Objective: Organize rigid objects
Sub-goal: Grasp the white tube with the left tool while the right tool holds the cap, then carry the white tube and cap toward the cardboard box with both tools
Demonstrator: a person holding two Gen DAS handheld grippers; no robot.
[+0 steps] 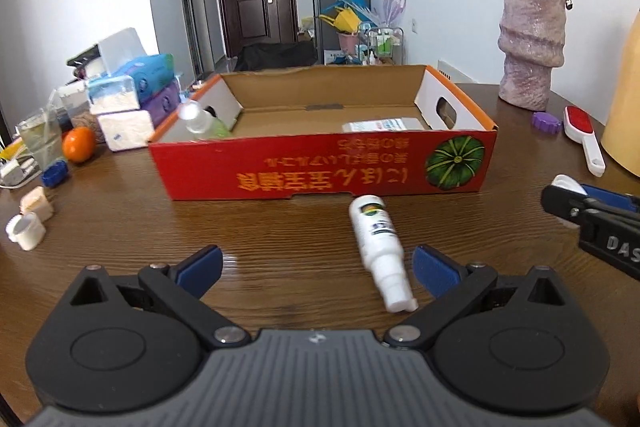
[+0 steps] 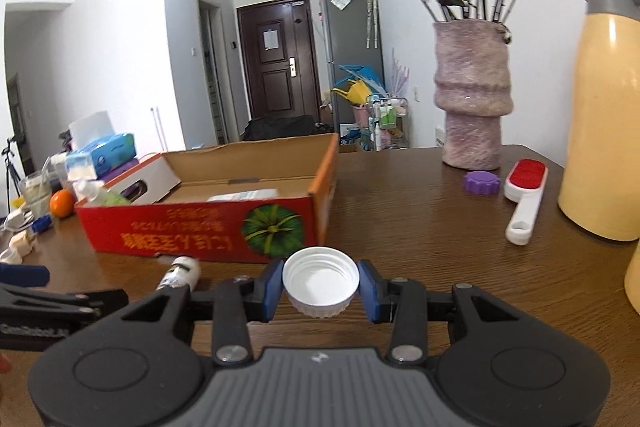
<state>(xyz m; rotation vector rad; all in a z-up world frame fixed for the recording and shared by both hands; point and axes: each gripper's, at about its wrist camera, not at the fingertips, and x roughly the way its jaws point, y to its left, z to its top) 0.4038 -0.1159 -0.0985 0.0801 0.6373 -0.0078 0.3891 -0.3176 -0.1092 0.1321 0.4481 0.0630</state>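
Where legible, "DAS" on the right tool (image 1: 560,197), gripping white cap (image 2: 320,281).

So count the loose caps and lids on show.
2 clearly: a white cap clamped in the right hand-held gripper, and a purple lid on the table by the vase. Small white items at the table's left edge are unclear.

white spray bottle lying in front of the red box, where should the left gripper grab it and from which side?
Grip the white spray bottle across its wide labelled body, not the narrow nozzle end nearest the camera. It lies flat on the table, roughly in line with the open left gripper, so come from above, fingers straddling its long sides.
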